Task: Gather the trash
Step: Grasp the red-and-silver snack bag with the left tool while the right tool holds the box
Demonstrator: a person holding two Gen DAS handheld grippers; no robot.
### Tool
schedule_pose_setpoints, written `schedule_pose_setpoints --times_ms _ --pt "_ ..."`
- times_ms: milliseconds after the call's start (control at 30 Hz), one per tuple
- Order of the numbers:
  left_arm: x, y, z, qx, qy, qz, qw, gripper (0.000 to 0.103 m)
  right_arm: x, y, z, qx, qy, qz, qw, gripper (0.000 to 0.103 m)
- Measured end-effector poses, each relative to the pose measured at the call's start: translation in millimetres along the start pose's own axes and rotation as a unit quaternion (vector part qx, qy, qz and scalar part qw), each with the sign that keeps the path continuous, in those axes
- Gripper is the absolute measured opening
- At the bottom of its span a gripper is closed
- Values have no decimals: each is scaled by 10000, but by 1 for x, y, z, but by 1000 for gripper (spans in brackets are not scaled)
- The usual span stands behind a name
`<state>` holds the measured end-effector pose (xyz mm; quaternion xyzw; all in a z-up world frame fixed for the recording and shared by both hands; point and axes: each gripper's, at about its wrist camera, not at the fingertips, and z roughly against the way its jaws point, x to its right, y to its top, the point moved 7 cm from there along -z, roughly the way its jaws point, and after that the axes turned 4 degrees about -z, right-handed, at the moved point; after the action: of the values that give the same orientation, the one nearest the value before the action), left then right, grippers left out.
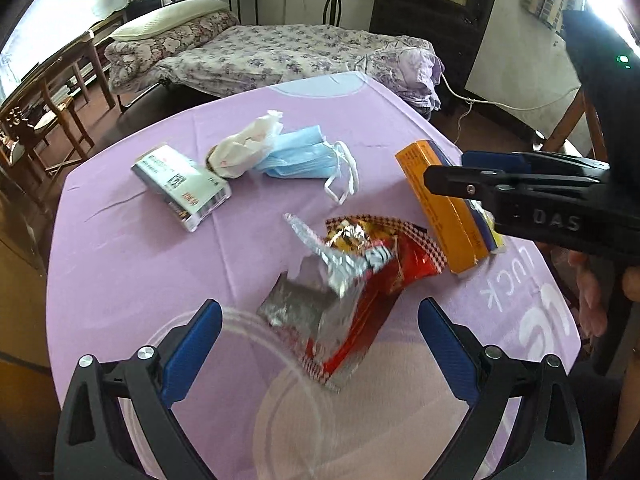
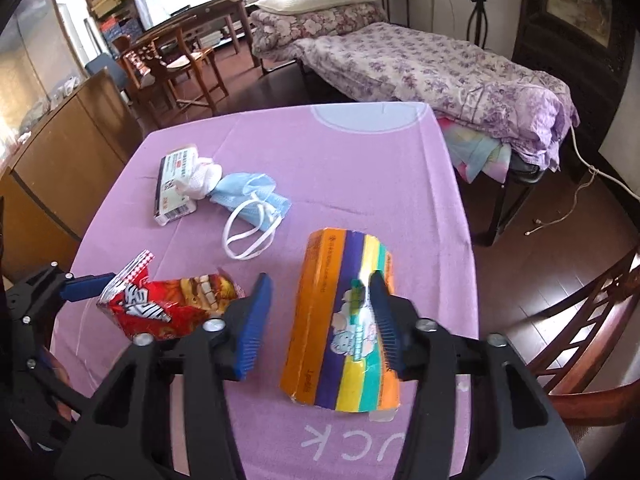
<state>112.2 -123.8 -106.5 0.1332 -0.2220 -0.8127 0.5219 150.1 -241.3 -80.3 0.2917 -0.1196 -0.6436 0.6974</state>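
A red and silver snack wrapper [image 1: 352,280] lies crumpled on the purple tablecloth [image 1: 140,264], between the open fingers of my left gripper [image 1: 320,344]. It also shows in the right wrist view [image 2: 168,304]. An orange striped box [image 2: 344,324] lies under my right gripper [image 2: 320,320], whose jaws are open over it; its right finger overlaps the box top. The box also shows in the left wrist view [image 1: 444,208], where the right gripper [image 1: 448,176] reaches in from the right. A blue face mask [image 1: 304,156], a white crumpled tissue [image 1: 244,144] and a small white packet [image 1: 180,184] lie farther back.
A bed with a floral cover [image 2: 420,60] stands beyond the table. Wooden chairs [image 2: 172,60] and a wooden cabinet [image 2: 60,152] stand at the left. Another chair [image 2: 592,320] stands at the table's right edge.
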Motion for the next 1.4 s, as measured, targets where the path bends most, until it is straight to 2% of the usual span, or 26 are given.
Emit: schedule_pose_setpoints --times_ms 33,167,233,300,367,400,467,700,967,1033,1100,1233,1400 --pt "-1 2 -1 3 -1 -16 10000 95 1 1 1 26 2 -24 10000 57" --pt "-1 9 -10 -14 -150 -105 9998 84 7 4 1 52 50 -172 9998 61" --pt "-1 10 -13 -60 -206 -127 9997 74 7 4 0 36 46 -195 9998 61" --pt "1 12 -18 -111 -321 -176 9993 56 8 4 -1 36 37 -186 9998 61" --pt "2 12 -19 -63 -320 -199 9993 53 8 4 -1 33 50 -188 9998 61" --pt "2 13 -17 3 -322 -210 9993 43 8 4 -1 25 43 -174 9998 61" --pt "3 11 -15 -20 -411 -169 9990 37 9 3 -3 -2 4 -136 9999 62" --pt "-15 1 8 129 -227 322 9991 35 3 -2 -9 -49 -253 149 9996 72" --pt "-44 -22 28 159 62 906 9957 35 -5 -13 -26 -350 -635 590 9956 72" --pt "-52 -31 33 158 146 1068 9940 35 -7 -15 -31 -388 -763 646 9942 69" --pt "-58 -38 41 199 215 1208 9922 35 -6 -17 -35 -400 -923 697 9925 58" --pt "-71 -55 59 274 266 1589 9866 35 -6 -15 -35 -343 -1060 580 9921 51" --pt "-90 -76 89 395 390 1938 9795 35 -21 -17 -22 -282 -673 352 9967 45"
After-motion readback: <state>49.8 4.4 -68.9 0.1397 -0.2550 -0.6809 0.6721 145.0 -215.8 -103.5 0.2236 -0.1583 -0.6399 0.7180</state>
